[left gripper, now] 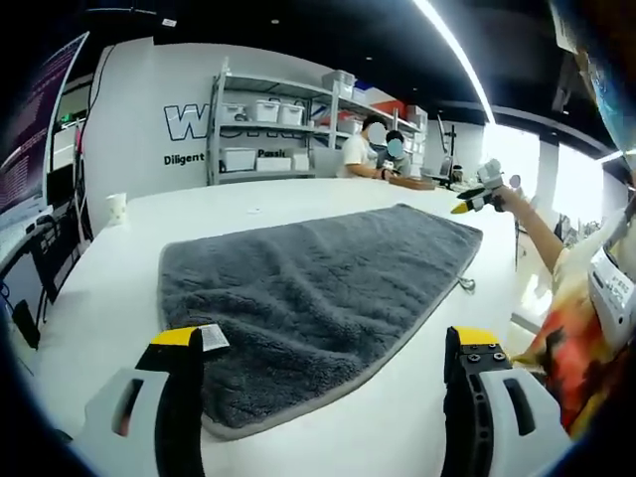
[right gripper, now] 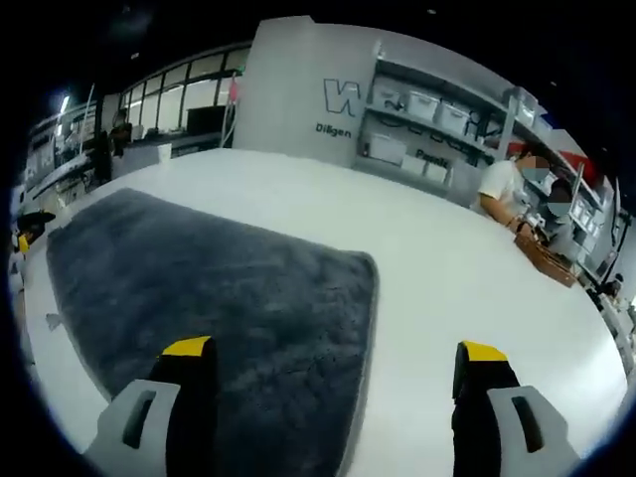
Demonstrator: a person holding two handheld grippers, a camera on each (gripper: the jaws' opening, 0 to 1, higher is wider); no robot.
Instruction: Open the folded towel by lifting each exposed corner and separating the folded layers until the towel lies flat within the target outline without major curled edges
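grey towel (left gripper: pixel 318 298) flat, long side along desk (left gripper: pixel 109 298) edge | left claw (left gripper: pixel 333 363) wide open, holds nothing | right claw (right gripper: pixel 336 373) wide open, holds nothing | left gripper view: white tag (left gripper: pixel 213 338)

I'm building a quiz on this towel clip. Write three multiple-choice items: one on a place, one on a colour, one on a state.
1. Where does the towel lie?
A. On the white table
B. On a shelf
C. On the floor

2. What colour is the towel?
A. Red
B. Dark grey
C. Yellow

3. How do the left tongs stand?
A. Shut on the towel
B. Shut on a cup
C. Open, gripping nothing

Answers:
1. A, the towel is spread on the white table in both views.
2. B, its pile is dark grey with a paler hem.
3. C, the two yellow-tipped jaws stand wide apart, as do those of the right tongs.
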